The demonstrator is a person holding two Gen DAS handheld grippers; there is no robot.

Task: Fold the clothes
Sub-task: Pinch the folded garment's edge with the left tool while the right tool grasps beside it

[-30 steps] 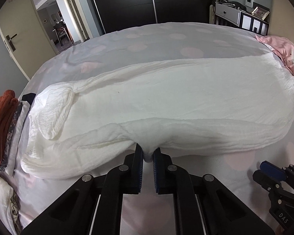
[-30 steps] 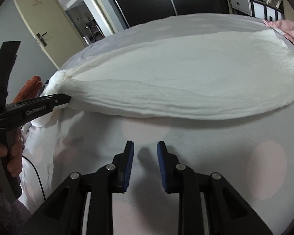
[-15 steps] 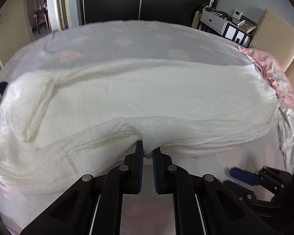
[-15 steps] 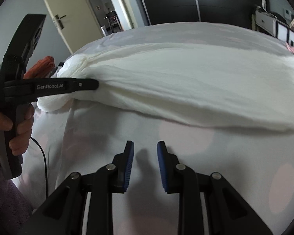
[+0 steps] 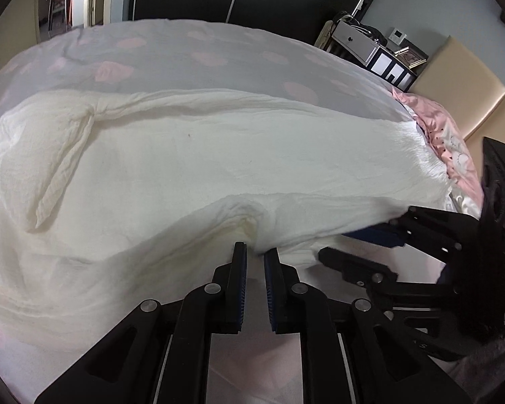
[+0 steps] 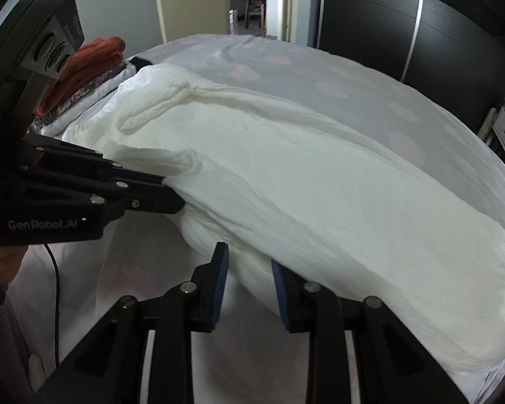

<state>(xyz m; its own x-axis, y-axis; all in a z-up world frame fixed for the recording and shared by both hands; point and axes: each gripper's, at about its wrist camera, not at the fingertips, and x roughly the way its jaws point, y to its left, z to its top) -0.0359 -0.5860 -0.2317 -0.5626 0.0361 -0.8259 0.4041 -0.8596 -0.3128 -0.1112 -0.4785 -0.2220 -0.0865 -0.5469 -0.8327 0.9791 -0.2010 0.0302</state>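
A large white crinkled garment [image 5: 219, 168] lies spread across the bed, its near edge folded over into a thick roll. My left gripper [image 5: 255, 252] is shut on that near edge, pinching a bunch of fabric; it shows from the side in the right wrist view [image 6: 171, 195]. My right gripper [image 6: 249, 262] is open, its jaws on either side of the rolled edge of the garment [image 6: 320, 185], a short way to the right of the left gripper. In the left wrist view the right gripper [image 5: 363, 239] reaches in from the right at the fabric edge.
The bed has a white sheet with pale pink dots [image 5: 202, 57]. Folded orange and patterned clothes [image 6: 94, 57] are stacked at the bed's left end. A pink pillow [image 5: 447, 134] lies at the right end. Dark wardrobe doors and an open doorway stand behind.
My right gripper has moved forward and left from the bare sheet to the garment's rolled edge, close beside the left gripper. The left gripper keeps its hold and has turned rightward.
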